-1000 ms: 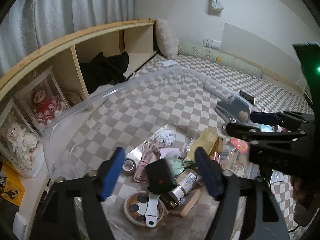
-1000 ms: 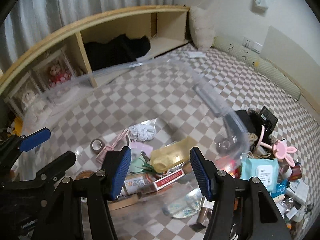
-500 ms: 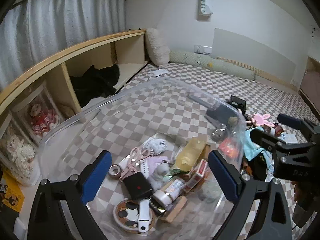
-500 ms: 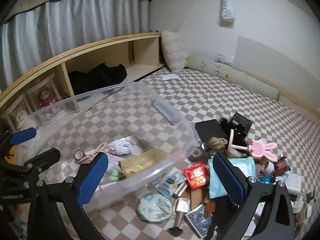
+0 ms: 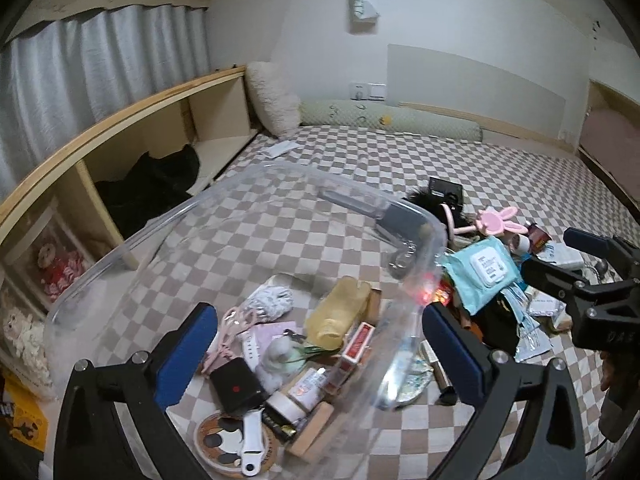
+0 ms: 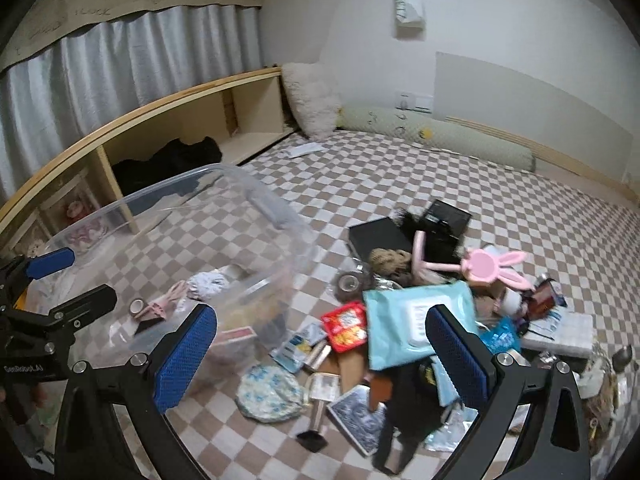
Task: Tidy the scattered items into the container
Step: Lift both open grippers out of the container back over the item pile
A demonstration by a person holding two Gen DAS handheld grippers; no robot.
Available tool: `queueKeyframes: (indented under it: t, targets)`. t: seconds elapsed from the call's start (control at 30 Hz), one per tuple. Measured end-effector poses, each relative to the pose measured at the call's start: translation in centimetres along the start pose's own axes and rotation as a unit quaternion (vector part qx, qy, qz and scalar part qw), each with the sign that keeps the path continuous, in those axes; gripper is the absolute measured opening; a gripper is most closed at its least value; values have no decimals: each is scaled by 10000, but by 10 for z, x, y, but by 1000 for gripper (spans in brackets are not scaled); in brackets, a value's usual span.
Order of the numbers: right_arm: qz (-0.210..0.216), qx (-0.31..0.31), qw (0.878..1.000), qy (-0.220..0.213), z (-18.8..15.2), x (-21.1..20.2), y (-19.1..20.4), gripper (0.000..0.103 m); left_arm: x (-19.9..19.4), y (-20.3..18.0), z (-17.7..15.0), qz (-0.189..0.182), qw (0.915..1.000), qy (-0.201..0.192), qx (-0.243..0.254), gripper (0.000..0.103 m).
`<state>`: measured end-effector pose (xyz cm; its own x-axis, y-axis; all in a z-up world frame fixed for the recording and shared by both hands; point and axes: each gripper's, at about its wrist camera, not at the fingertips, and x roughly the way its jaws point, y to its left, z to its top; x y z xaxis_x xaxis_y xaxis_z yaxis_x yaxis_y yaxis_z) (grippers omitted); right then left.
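A: The container [image 5: 240,216] is clear glossy plastic, see-through to the matt checked cloth of the mattress [image 6: 400,184]. Beside the container, the blue wipes pack [image 6: 416,320] is shiny film.

B: The shelf [image 6: 168,120] behind the container is bare, smooth wood. Both tools have matt black frames; the right tool [image 6: 320,344] has blue, rough-dotted pads [image 6: 456,344].

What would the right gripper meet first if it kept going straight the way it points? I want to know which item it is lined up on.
Most likely the light blue wipes pack, lying between the open right gripper's fingers atop the pile. Depth is uncertain.
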<state>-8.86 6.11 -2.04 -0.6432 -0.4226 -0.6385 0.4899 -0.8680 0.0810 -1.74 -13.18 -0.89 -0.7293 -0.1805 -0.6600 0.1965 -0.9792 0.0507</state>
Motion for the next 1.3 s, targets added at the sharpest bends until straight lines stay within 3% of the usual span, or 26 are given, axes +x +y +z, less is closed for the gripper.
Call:
queueKeyframes:
  t: [0.2,0.7,0.97,1.3]
  targets:
    - [-160,252,9996,-1,-8,-10,-36,103,8,-23,4,-378,9992,134,48,103]
    - [-646,719,9953,101,-40,-29,-117,103,15,-96,10,-541,9943,122,911,103]
    - [-825,1017,9910,279,-68,-32,-153,103,17,-134,9,-710,9881,91,1364,103]
    - [-880,1305,9853,669,-114,-18,-174,103,33,-169,-14,-1210,9711,541,1984,103]
